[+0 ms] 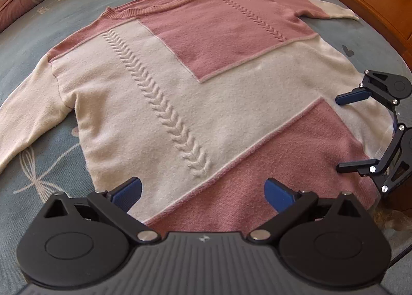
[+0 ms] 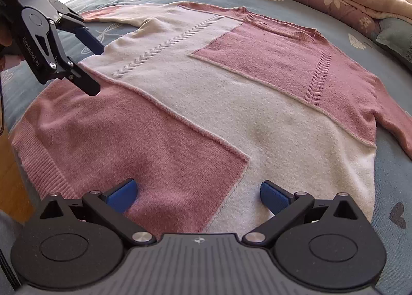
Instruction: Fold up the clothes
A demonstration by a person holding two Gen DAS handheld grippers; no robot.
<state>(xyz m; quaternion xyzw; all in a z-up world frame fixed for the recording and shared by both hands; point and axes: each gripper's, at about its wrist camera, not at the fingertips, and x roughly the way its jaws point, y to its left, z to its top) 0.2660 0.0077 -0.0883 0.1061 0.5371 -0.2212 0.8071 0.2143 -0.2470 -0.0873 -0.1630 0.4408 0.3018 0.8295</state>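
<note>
Pink-cream sweater (image 2: 206, 104) flat on bedsheet (image 2: 391, 166) — both grippers' jaws apart.

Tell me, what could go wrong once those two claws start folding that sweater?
Both the left gripper and right gripper hang open over the hem of the pink-and-cream sweater, gripping nothing. They might pinch only the top knit layer, or catch the blue bedsheet underneath. The spread sleeves could trail and bunch.

The knit sweater (image 1: 206, 94) is pink and cream blocks with raised braid stripes. Grey-blue bedsheet (image 1: 38, 166) has pale dragonflies and flowers. Black grippers, blue pads (image 1: 128, 192).
</note>
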